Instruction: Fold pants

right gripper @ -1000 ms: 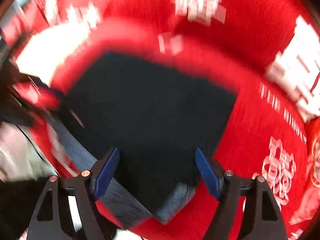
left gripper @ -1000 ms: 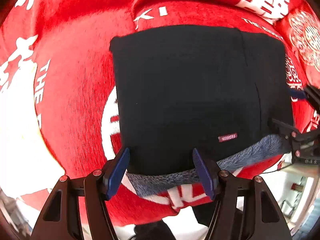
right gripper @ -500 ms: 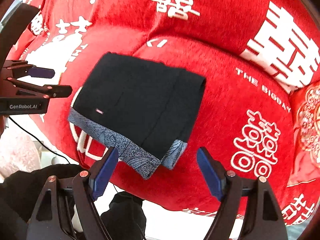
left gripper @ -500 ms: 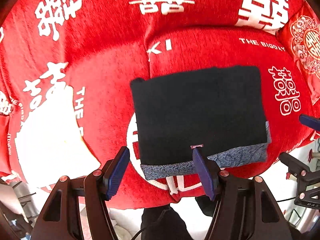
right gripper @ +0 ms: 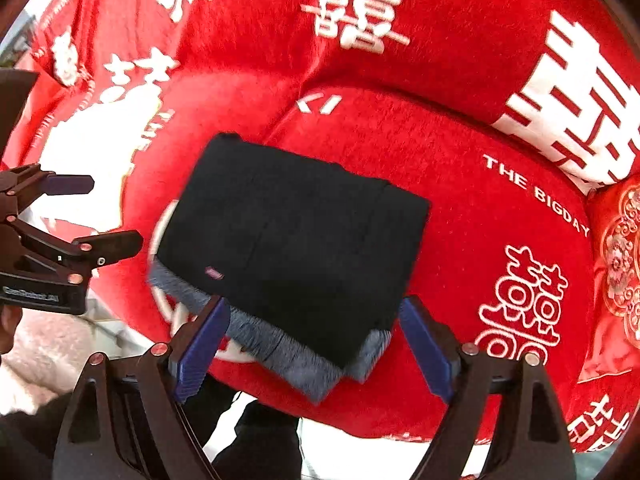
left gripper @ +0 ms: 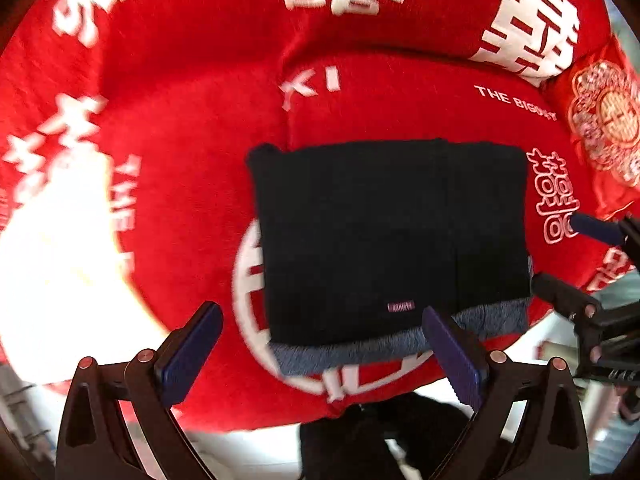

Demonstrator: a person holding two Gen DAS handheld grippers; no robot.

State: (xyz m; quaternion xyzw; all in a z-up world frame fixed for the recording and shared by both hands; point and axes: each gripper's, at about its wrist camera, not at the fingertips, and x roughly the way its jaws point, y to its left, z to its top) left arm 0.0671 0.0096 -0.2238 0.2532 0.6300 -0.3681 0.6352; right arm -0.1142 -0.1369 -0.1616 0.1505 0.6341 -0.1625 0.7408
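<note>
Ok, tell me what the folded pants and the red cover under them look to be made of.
Folded pants: black knit-looking outer, matte, with a grey-blue fuzzy inner layer showing at the near edge, so probably fleece-lined. A small woven tag sits near that edge.
Red cover: short-pile plush or velvet, judging by its soft sheen and brushed nap, with white printed characters.

A red plush cover [left gripper: 192,184] with large white Chinese characters and the printed words "THE BIGDAY" is draped over a cushioned seat and its backrest. Lying flat on the seat, near the centre of both views, is a pair of black pants [left gripper: 392,236], folded into a compact rectangle. A grey-blue fleecy lining shows along its near edge, toward 6 o'clock. At about 3 o'clock a red cushion [right gripper: 620,272] with an ornate pale pattern rests on the cover.
</note>
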